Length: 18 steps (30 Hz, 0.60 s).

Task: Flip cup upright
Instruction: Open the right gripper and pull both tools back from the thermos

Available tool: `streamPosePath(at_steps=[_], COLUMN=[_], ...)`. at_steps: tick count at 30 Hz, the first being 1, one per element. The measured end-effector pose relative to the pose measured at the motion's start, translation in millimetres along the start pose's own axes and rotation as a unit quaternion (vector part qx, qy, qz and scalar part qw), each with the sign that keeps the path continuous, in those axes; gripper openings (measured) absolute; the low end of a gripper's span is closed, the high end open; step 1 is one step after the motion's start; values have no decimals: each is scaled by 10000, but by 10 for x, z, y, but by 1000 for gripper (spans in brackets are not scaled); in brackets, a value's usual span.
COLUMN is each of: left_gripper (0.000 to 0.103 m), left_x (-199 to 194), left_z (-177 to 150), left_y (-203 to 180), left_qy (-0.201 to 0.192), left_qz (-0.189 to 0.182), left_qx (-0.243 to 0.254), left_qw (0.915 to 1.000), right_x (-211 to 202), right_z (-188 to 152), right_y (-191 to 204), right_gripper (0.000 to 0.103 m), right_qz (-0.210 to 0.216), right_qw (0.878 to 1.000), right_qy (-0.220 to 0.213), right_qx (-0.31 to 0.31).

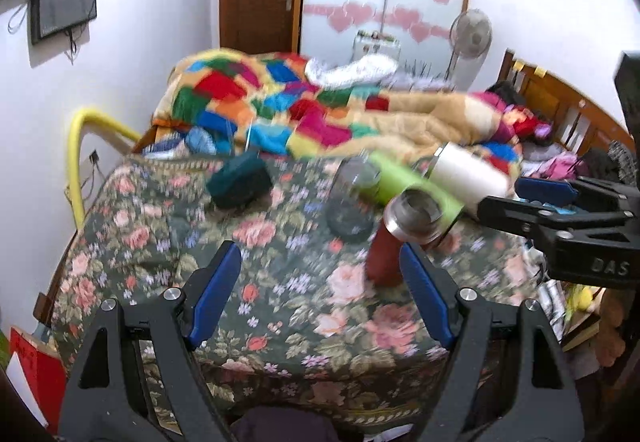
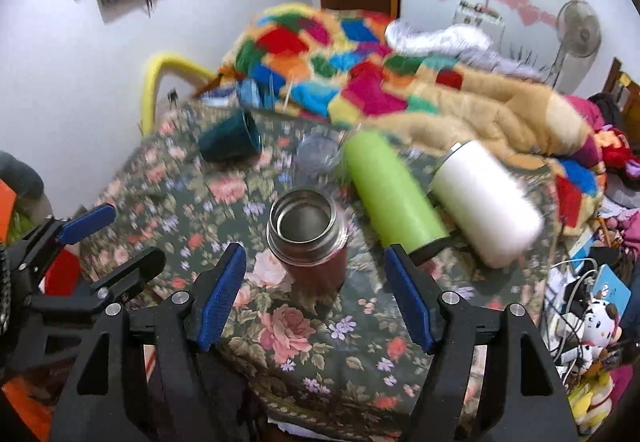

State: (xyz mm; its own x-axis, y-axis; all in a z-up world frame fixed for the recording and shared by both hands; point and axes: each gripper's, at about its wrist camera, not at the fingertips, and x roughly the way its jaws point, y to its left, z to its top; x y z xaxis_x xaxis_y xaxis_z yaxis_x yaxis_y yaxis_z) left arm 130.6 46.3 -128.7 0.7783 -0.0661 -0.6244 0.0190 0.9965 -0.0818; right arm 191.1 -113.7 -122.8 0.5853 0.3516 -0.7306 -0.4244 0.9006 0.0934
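The red flask (image 2: 310, 242) already stands upright on the floral cloth (image 2: 320, 338), steel mouth up, straight ahead of the right gripper (image 2: 316, 294) and close between the lines of its wide-spread fingers, which touch nothing. Its long axis runs vertical, so this one looks done (if it is the cup meant). Cups on their sides remain: a teal cup (image 2: 232, 140) far ahead and left of the right gripper, mouth facing right; a green flask (image 2: 390, 190) and a white flask (image 2: 486, 202) ahead and right, both lying with their long axes running away and leftward. A clear glass (image 2: 318, 156) sits just beyond the red flask; its pose is too blurred to tell.

The left gripper (image 1: 320, 294) is also wide and empty. From it the teal cup (image 1: 240, 180) lies ahead and slightly left, nearer this hand, I judge.

Beyond the cloth: a patchwork quilt (image 2: 340, 58), white walls, a fan (image 2: 578, 30).
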Motion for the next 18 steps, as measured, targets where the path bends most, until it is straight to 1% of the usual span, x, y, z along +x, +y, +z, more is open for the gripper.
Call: streamPosePath(at_steps=[4, 7, 9, 10, 11, 14, 16, 18], left_gripper=[81, 83, 87, 89, 90, 92, 93, 94], left_x=[-461, -871, -1147, -1324, -1406, -1754, -1904, -1997], left_z=[144, 212, 228, 220, 216, 160, 116, 83], left_y=[-121, -246, -327, -383, -411, -521, -559, -579], left_qy=[-577, -1106, -1490, -1747, -1872, -2371, -2583, -2710], left_qz=[-116, -176, -166, -140, -118, -28, -3, 46], left_qx=[59, 163, 232, 280, 302, 374, 357, 340], left_qw=[9982, 9936, 9884, 9841, 9818, 9708, 9654, 9620], right_x=[-604, -1025, -1271, -1402, -1519, -1775, -1933, -2015], right_z=[-24, -64, -96, -119, -143, -219, -294, -354], right_y=[-6, -18, -14, -5, 8, 63, 124, 176], right_gripper=[69, 69, 69, 69, 69, 69, 71, 73], right_qz=[22, 31, 30, 46, 45, -15, -92, -135], right_qw=[9973, 9914, 9863, 9828, 9792, 9690, 9618, 9567], right_qy=[-730, -1289, -1631, -1821, -2005, -2447, -2714, -2890], right_qx=[109, 205, 261, 292, 321, 348, 336, 329])
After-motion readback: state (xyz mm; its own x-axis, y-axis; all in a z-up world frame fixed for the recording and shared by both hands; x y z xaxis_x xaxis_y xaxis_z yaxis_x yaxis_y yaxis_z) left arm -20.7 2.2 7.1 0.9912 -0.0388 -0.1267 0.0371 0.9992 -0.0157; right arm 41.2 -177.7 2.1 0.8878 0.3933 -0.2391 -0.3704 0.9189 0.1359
